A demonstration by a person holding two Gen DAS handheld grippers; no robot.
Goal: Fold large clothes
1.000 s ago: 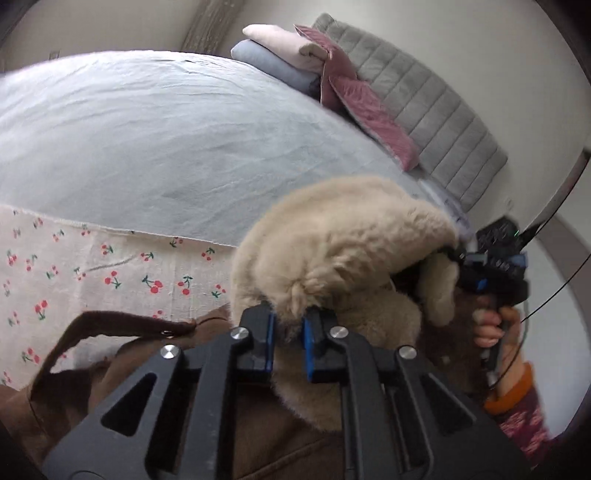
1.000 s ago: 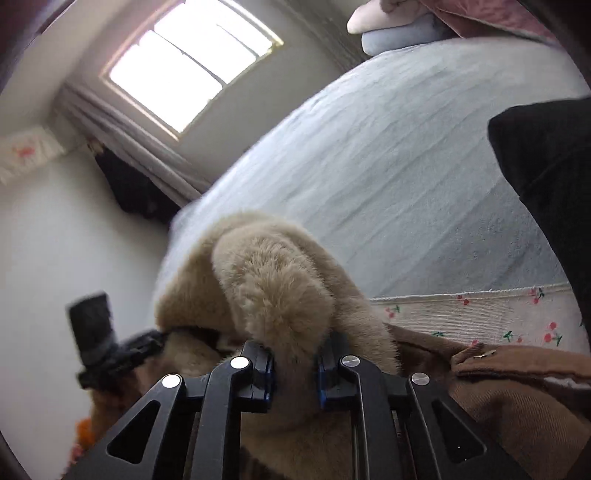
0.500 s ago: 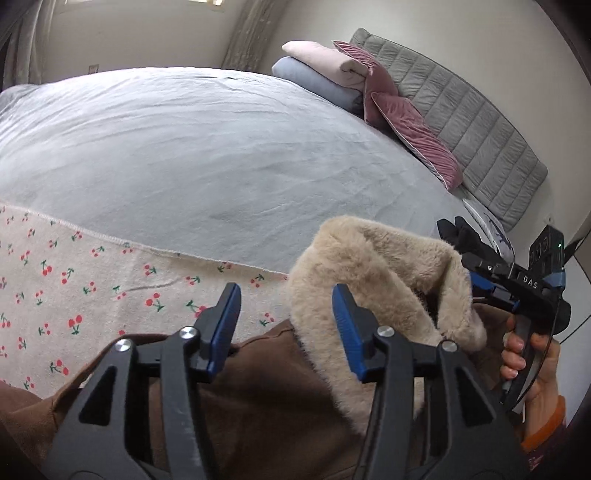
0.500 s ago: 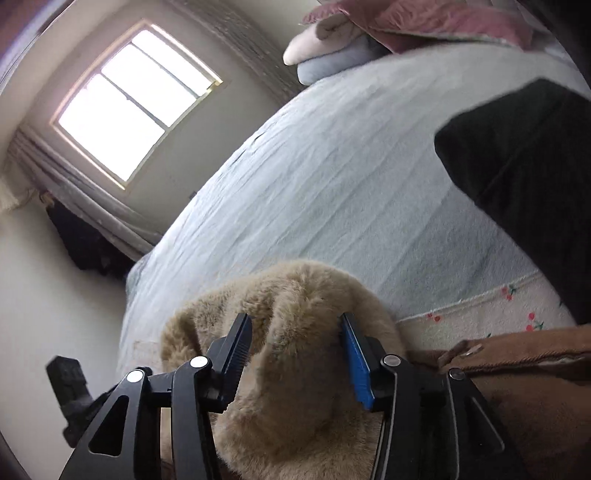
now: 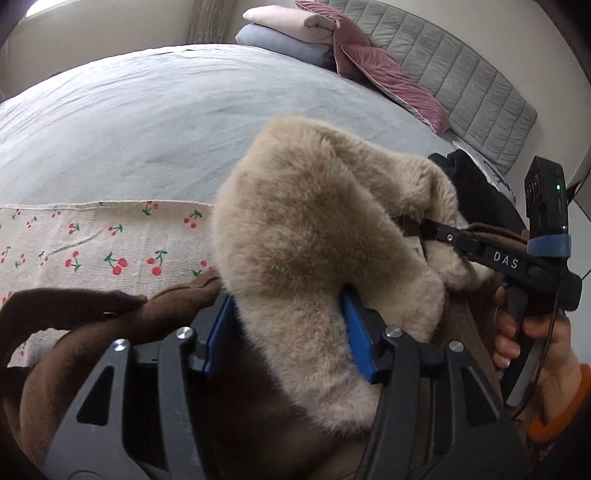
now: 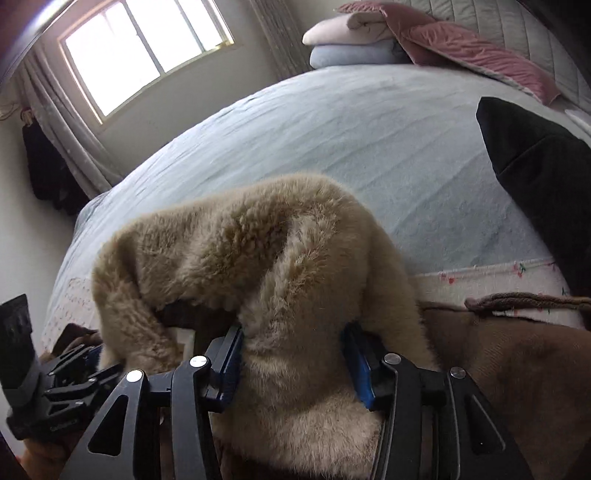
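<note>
Fingers of both grippers stand apart, each pair straddling a thick fold of the tan, plush fur collar (image 5: pixel 306 236) without pinching it: the blue pads of the left gripper (image 5: pixel 291 332) sit on either side of the collar's near lobe, and the right gripper (image 6: pixel 295 363) brackets the other lobe in the same way, pads touching the pile but not visibly squeezing. That collar belongs to a brown, soft-napped coat (image 6: pixel 517 369) heaped just under both tools on a cream cloth printed with red cherries (image 5: pixel 110 236), which lies on the pale blue bed (image 5: pixel 166 122). The collar's long axis runs crosswise between the two grippers, rising ahead of and above both pairs of fingers, so neither hand is clearly nearer; a closing move would, I judge, take one end each. From the left wrist the right gripper (image 5: pixel 480 247) appears side-on with the person's hand on its handle, its tips buried in fur, and a brown strap loop (image 5: pixel 74 306) shows at lower left. Only the right wrist shows the black garment (image 6: pixel 535 177) lying on the bed to the right and the window (image 6: pixel 147 48) beyond. Farthest off, folded pillows (image 5: pixel 284 29) and a pink velvet cushion (image 5: pixel 391 81) lean on the grey quilted headboard (image 5: pixel 461 81).
</note>
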